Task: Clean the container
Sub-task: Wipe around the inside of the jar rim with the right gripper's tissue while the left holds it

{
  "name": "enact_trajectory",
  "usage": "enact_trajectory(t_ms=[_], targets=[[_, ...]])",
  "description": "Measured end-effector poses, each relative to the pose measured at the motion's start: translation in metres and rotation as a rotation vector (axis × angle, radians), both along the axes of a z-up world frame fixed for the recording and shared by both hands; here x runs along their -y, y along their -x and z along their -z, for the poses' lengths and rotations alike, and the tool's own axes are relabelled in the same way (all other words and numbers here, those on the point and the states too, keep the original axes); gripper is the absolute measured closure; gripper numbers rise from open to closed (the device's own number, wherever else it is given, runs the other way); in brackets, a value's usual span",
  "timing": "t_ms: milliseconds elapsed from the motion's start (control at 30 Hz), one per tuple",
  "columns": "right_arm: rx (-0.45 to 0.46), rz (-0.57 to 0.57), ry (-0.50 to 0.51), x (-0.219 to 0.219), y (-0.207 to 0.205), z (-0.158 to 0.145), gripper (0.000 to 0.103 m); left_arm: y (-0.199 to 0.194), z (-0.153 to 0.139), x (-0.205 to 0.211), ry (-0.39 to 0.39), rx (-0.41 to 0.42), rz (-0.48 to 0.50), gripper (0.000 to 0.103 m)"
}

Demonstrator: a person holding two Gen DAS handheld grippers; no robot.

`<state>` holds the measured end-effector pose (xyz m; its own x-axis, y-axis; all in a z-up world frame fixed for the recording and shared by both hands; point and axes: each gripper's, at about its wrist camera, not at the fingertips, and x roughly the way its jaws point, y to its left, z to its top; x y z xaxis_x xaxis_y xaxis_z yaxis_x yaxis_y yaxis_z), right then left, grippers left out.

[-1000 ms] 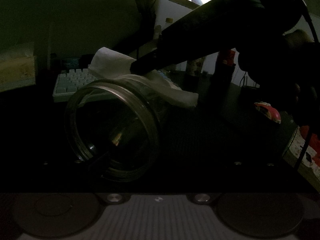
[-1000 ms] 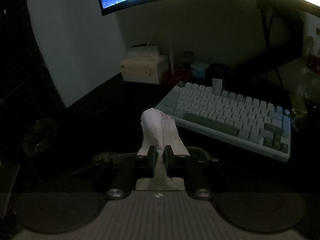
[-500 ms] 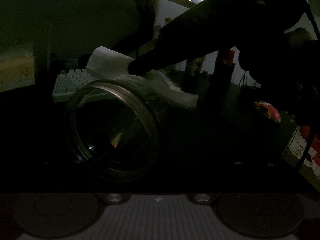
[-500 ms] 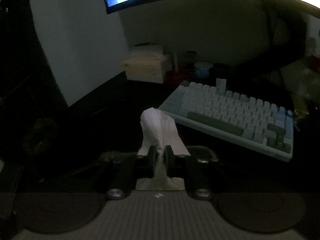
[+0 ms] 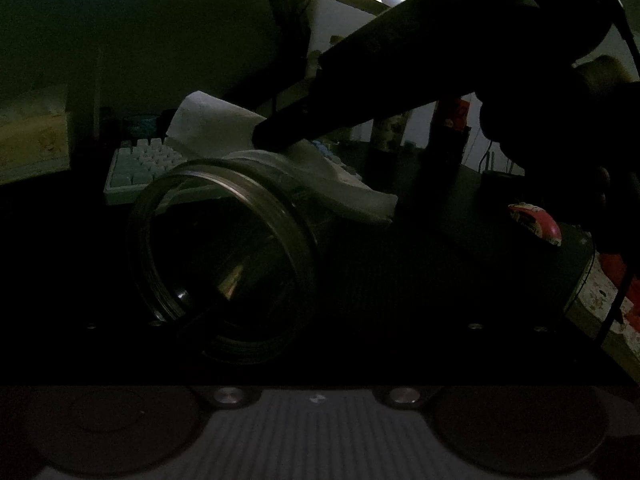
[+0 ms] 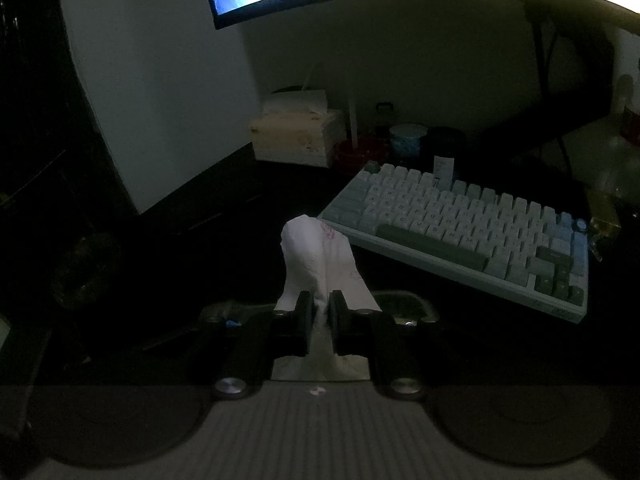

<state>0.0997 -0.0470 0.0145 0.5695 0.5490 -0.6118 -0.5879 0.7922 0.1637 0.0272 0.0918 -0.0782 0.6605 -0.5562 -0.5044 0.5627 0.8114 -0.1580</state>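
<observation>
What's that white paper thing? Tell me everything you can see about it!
It is a white tissue, soft and crumpled, with faint pink print near its top. The right gripper pinches it between two black fingers, so one bunched end sticks up past them. The left wrist view shows the tissue draped over the upper outside of a clear jar, which lies tilted with its open mouth facing the camera. A pale keyboard sits behind.
</observation>
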Motion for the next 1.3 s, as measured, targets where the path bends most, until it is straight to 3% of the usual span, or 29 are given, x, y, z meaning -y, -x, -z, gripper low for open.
enact_trajectory(t_ms=[1300], targets=[[-0.004,0.037,-0.015,-0.004,0.008,-0.001,0.091,0.0,-0.002,-0.001,0.006,-0.003,-0.004,0.0]])
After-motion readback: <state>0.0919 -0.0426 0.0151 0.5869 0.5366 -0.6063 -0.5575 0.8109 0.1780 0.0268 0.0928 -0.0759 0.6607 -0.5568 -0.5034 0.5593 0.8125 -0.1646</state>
